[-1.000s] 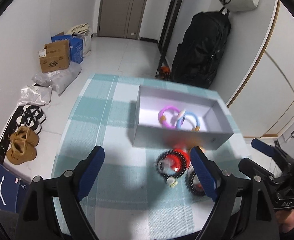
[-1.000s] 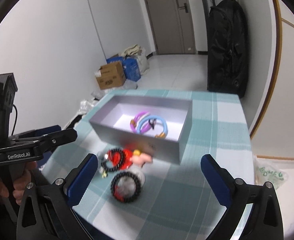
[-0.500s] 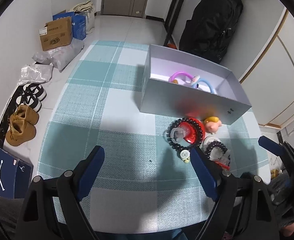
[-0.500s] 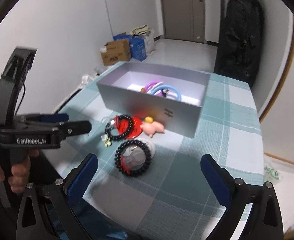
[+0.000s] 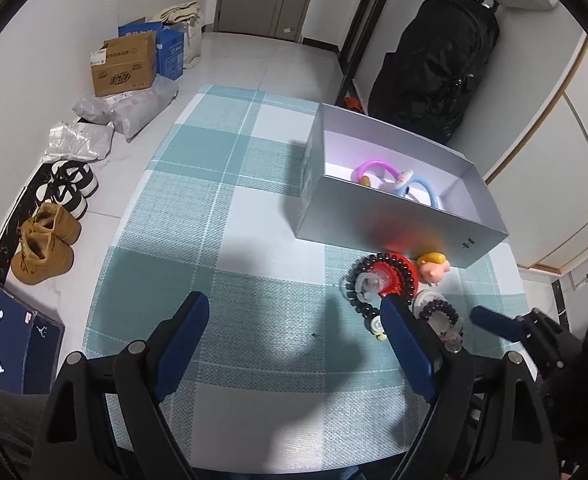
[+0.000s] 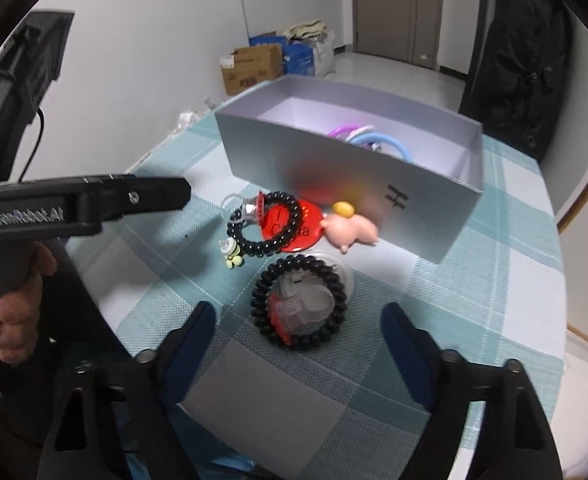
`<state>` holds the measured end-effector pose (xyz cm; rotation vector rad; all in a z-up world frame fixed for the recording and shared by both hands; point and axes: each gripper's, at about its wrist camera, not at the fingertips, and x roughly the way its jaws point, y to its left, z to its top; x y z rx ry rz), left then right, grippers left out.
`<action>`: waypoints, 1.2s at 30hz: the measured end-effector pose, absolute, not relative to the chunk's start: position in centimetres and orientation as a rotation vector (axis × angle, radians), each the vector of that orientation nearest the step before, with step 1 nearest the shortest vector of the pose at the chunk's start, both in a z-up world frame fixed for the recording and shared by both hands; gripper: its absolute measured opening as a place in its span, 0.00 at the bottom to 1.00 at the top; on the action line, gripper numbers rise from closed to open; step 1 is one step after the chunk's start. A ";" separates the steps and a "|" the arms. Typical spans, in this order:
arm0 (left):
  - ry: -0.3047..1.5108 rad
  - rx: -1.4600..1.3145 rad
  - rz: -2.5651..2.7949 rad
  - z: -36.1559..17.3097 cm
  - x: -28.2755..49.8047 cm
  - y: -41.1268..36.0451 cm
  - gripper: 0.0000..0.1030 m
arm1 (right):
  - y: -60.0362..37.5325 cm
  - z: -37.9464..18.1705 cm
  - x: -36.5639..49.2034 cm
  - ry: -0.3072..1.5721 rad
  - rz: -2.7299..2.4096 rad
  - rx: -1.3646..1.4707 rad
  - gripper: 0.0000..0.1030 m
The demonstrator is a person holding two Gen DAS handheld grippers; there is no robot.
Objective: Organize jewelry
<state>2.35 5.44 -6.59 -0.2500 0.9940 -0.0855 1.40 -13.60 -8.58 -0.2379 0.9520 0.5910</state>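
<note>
A grey open box (image 5: pixel 398 224) (image 6: pixel 334 168) stands on the checked tablecloth and holds a purple ring (image 5: pixel 370 170) and a blue ring (image 5: pixel 424 192). In front of it lie a black bead bracelet on a red disc (image 6: pixel 271 226) (image 5: pixel 382 280), a pink pig charm (image 6: pixel 352 230) (image 5: pixel 434 266), and a black coil bracelet around a clear piece (image 6: pixel 302 306) (image 5: pixel 440 314). My right gripper (image 6: pixel 298 340) is open, just short of the coil bracelet. My left gripper (image 5: pixel 294 336) is open and empty, left of the jewelry.
The table (image 5: pixel 221 220) ends close below both grippers. On the floor to the left are shoes (image 5: pixel 45 240), bags and cardboard boxes (image 5: pixel 123 66). A black backpack (image 5: pixel 434 64) hangs behind the box. My left gripper's body (image 6: pixel 77 204) shows left in the right wrist view.
Both grippers have dropped lower and closer to the table. The right gripper has closed in on the coil bracelet. Both stayed open.
</note>
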 end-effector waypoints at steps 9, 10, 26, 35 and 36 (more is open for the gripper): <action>1.008 -0.260 -0.080 -6.9 2.6 5.7 0.82 | -12.7 -8.9 1.6 0.935 0.571 -0.297 0.53; 1.011 -0.257 -0.082 -6.9 2.5 5.6 0.82 | -12.7 -8.8 1.7 0.935 0.569 -0.293 0.50; 1.014 -0.213 -0.124 -7.1 2.5 4.6 0.82 | -15.0 -7.2 2.4 0.921 0.609 -0.122 0.45; 1.011 -0.192 -0.162 -7.1 3.0 3.5 0.82 | -17.0 -6.1 2.8 0.894 0.636 0.012 0.45; 1.009 -0.187 -0.161 -7.1 3.1 3.3 0.82 | -17.1 -6.1 3.2 0.903 0.630 0.023 0.45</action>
